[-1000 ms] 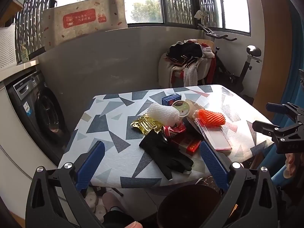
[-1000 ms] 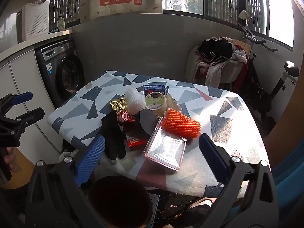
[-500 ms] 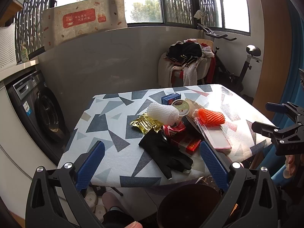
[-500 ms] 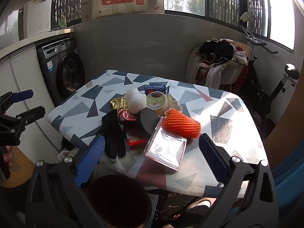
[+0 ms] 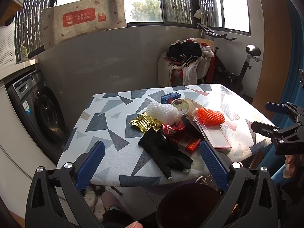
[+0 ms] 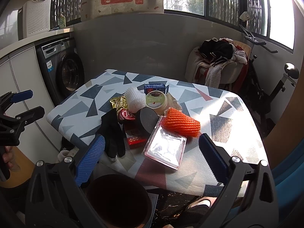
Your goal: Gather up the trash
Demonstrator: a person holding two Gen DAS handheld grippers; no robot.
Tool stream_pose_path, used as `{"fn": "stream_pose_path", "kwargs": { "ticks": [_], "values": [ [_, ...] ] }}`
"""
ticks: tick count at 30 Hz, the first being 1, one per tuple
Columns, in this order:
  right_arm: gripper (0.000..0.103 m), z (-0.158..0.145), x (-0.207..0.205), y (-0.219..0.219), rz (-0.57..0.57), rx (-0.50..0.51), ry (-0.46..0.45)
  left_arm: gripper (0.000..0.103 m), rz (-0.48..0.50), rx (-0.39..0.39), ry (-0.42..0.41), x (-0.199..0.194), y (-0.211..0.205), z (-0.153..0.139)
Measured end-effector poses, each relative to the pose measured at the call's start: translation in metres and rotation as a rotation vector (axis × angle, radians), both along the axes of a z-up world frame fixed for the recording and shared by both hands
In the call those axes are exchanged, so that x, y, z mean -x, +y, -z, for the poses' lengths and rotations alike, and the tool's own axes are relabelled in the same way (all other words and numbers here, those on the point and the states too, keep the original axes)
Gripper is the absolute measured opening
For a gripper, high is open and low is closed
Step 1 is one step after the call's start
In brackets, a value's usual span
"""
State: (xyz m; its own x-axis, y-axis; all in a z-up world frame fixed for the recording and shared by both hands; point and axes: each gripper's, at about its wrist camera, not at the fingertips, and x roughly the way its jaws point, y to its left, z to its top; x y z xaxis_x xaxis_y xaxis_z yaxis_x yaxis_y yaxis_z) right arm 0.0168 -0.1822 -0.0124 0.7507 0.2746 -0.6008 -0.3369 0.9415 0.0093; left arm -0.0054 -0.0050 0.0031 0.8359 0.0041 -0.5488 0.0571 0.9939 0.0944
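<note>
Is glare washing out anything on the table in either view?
Right wrist view: sunlight blows out the table's right side and glints off the clear plastic tray. Left wrist view: milder glare on the far right corner; the trash pile stays readable. Both views: the windows are overexposed and fisheye bends the edges.

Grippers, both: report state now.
Left gripper: open, holding nothing, short of the table.
Right gripper: open, holding nothing.
</note>
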Motion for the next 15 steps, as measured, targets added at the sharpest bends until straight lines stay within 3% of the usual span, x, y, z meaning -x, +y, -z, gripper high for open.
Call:
{"fn": "stream_pose_path", "kwargs": {
  "ticks": [15],
  "values": [
    [0.097,0.001,0.0017,-0.0004,0.001,0.001,0.0,0.098,0.0,-0.001,0.001,0.0003,-0.0003,-0.0004]
  ]
}}
